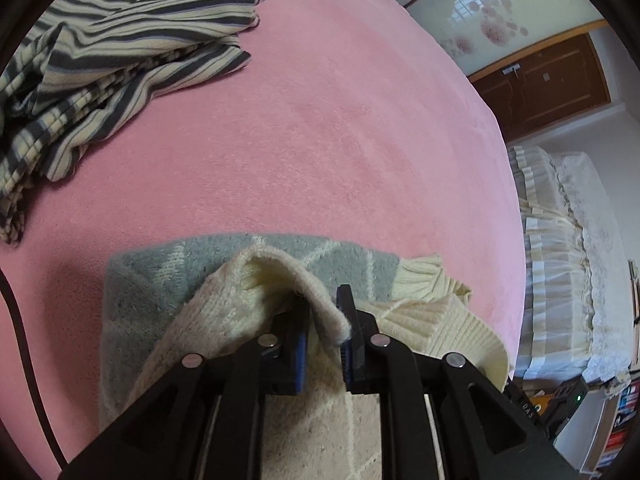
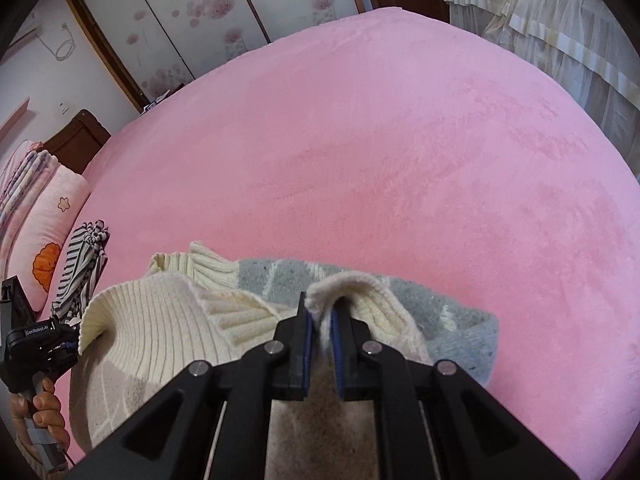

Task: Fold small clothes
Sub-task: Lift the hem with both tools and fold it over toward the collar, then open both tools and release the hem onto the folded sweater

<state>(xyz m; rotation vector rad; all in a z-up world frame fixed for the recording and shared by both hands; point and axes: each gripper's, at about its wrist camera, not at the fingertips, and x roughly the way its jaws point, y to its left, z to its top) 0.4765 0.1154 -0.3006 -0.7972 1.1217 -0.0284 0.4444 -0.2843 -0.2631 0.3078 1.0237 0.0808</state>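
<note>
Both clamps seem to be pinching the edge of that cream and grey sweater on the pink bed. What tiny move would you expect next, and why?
Probably both carry the pinched edge forward and lay it over the grey part. The left gripper and right gripper each pinch a raised fold of the sweater, whose grey part lies flat ahead on the bed, so the fold looks half done.

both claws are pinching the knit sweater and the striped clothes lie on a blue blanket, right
Not quite: the blanket is pink, not blue, as the left wrist view shows. The rest holds: the left claw and the right claw each pinch a fold of the sweater, and the striped clothes lie on that blanket.
</note>
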